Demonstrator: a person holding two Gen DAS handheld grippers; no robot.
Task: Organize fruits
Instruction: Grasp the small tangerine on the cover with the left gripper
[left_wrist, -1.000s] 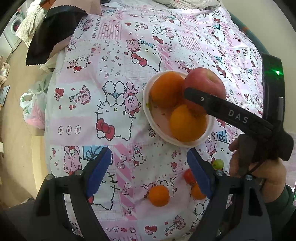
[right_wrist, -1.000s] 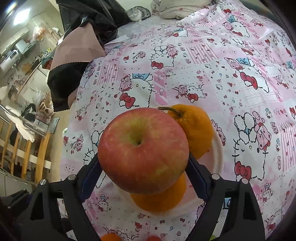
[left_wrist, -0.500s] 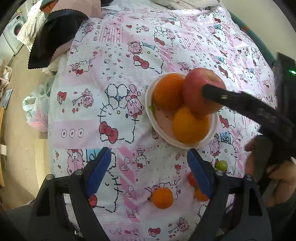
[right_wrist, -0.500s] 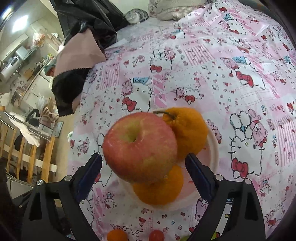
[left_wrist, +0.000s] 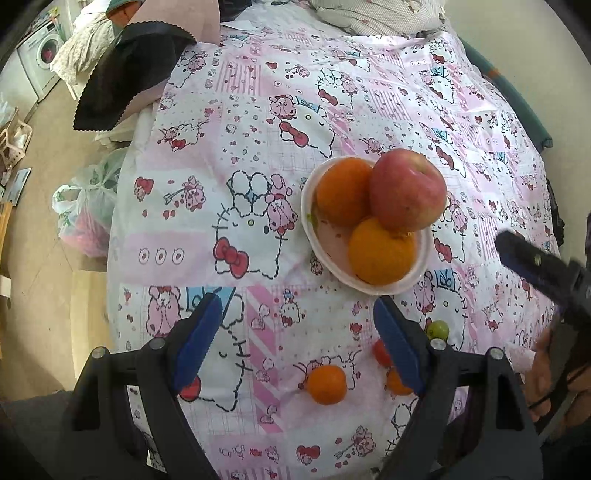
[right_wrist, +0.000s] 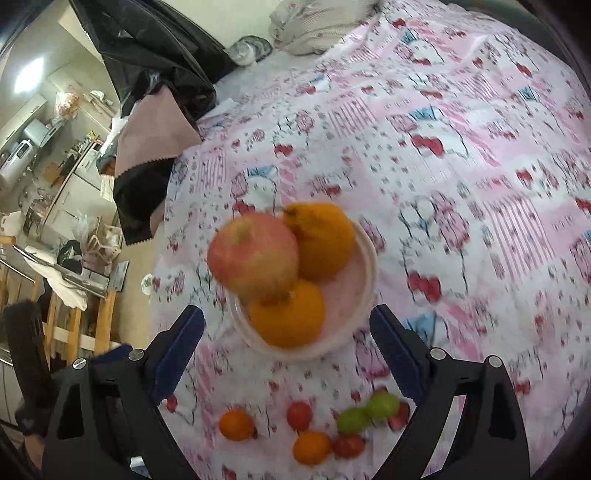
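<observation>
Gaping wide and empty, both the left hand-held gripper (left_wrist: 291, 332) and right hand-held gripper (right_wrist: 286, 347) hover over the surface (left_wrist: 258, 110). Nearest lie small oranges (right_wrist: 236, 424), tomatoes (right_wrist: 299, 415) and green fruits (right_wrist: 352, 420). Farther, a bowl (left_wrist: 308, 206) holds two oranges (left_wrist: 382, 253) with an apple (left_wrist: 406, 194) resting on top.

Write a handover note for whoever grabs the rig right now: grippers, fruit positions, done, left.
Left gripper: open, empty, above the cloth short of the bowl.
Right gripper: open, empty, just short of the bowl.
White bowl holds two oranges with the apple resting on top of them.
Done: apple and oranges in the bowl.
Left: small fruit loose on the tablecloth near the grippers: small oranges, cherry tomatoes, green grapes. Right wrist view is blurred.
</observation>
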